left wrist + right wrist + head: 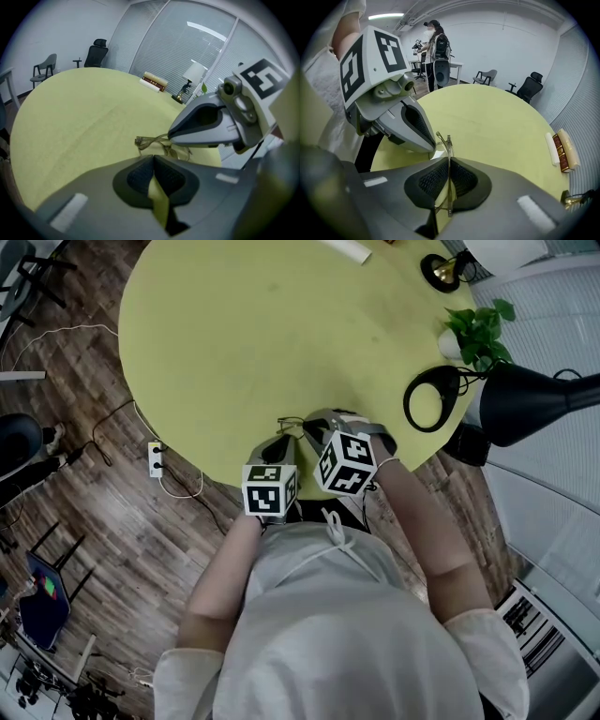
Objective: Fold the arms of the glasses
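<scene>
Thin clear-framed glasses (291, 422) sit near the front edge of the round yellow-green table (244, 324). In the right gripper view one arm of the glasses (448, 154) runs straight between the pads, and my right gripper (449, 164) is shut on it. The lens front (161, 143) lies on the table just past my left gripper (153, 159), whose pads meet at the tips with nothing between them. The right gripper's grey finger (206, 126) hangs over the frame. From the head view both grippers, left (281, 442) and right (314, 425), crowd the glasses, hiding most of them.
A black desk lamp (525, 399) and a potted plant (478, 334) stand at the table's right rim. Books (563, 152) and a white roll (552, 149) lie at the far side. A person (436, 51) stands beyond the table, with chairs (527, 86) nearby. A power strip (156, 458) lies on the floor.
</scene>
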Available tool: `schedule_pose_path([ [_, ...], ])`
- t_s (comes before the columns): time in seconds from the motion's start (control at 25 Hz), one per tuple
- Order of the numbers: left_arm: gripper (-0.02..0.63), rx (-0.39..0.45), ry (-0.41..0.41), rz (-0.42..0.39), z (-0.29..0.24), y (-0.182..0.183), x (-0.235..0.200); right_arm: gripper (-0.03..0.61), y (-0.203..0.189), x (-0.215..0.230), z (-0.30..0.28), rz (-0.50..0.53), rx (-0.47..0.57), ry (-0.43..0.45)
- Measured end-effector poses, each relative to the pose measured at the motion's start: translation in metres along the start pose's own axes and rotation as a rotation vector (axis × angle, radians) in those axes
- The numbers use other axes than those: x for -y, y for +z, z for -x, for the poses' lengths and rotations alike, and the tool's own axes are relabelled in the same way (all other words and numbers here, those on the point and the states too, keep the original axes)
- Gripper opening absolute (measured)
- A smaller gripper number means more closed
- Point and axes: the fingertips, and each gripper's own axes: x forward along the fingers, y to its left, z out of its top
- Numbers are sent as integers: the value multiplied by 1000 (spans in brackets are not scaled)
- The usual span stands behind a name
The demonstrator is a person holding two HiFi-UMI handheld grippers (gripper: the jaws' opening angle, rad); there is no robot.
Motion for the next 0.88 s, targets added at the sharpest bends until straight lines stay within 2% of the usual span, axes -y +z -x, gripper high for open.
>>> schedule_pose_path([
  [0.48, 6, -17, -22, -15, -1, -2, 2, 20, -1, 2, -7, 16, -45, -5],
  [0.56, 8, -24, -25, -17, -1, -2, 2, 33, 0, 5, -5, -11, -38, -19],
  [0.68, 6, -5, -26, -30, 2, 5, 4, 122, 1, 10, 1, -59, -10, -35],
  [0.8, 6, 48, -46, -24, 16, 23, 10, 132, 10, 10, 18, -140, 69, -37],
  [0.88, 8, 86, -53, -21, 29, 39, 12, 132, 20, 13, 36, -238, 156, -64],
])
